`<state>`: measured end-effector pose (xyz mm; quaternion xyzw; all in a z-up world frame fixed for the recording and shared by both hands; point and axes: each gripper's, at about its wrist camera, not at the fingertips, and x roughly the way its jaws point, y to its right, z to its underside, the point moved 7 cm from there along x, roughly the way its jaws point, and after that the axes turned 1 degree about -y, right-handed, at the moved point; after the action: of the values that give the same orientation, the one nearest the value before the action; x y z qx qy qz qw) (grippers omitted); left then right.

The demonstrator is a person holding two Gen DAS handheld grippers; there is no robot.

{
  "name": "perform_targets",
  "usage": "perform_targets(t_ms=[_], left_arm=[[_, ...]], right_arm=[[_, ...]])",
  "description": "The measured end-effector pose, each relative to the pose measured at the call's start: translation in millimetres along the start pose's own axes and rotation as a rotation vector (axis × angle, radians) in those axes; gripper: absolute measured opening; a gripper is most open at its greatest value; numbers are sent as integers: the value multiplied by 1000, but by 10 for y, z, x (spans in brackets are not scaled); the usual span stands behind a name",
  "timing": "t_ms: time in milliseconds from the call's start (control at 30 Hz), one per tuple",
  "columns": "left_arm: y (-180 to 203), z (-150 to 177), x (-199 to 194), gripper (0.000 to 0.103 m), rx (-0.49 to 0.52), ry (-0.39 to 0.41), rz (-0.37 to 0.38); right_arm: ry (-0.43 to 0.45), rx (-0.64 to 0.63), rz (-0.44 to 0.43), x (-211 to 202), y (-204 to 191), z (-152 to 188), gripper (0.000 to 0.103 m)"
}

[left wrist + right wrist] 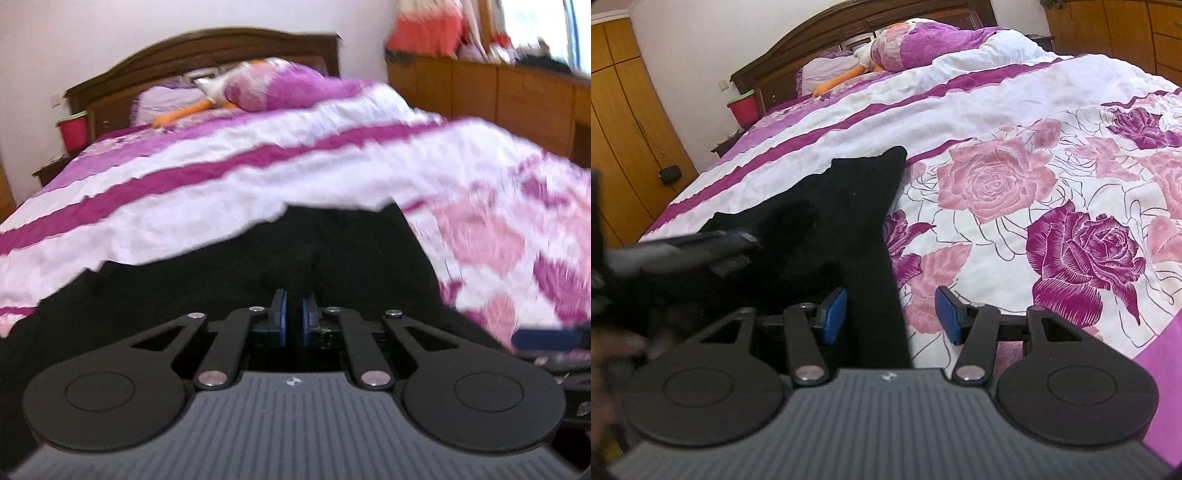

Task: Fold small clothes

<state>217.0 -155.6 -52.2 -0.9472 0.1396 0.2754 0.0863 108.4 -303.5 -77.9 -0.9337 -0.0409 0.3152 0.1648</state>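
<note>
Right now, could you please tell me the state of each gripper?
Left gripper: nearly closed over the black garment; grip cannot be told.
Right gripper: open, straddling the garment's edge.

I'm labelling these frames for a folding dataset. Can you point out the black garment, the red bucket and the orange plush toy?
black garment (849, 206): right wrist view, middle of the cloth.
red bucket (744, 109): right wrist view, its side wall.
orange plush toy (836, 83): right wrist view, its orange part.

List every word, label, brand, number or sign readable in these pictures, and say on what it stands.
No readable text in either view.
Small white emblem on the left claw's grey body: a logo shape, no letters legible.
Same emblem on the right claw's grey body: too small to read.
</note>
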Motion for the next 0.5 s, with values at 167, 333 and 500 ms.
perform_targets(t_ms=[167,333,500], left_arm=[[-559,-78,-346,9,-141,62,-49],[-1194,110,-560,9,-248,58,-115],[-1731,495,-641,9,-324,-21,-197]], right_arm=[[3,-5,-1,26,-3,24,55],[2,-22,7,46,-6,51,55],[-1,-42,12,83,-10,65,55]])
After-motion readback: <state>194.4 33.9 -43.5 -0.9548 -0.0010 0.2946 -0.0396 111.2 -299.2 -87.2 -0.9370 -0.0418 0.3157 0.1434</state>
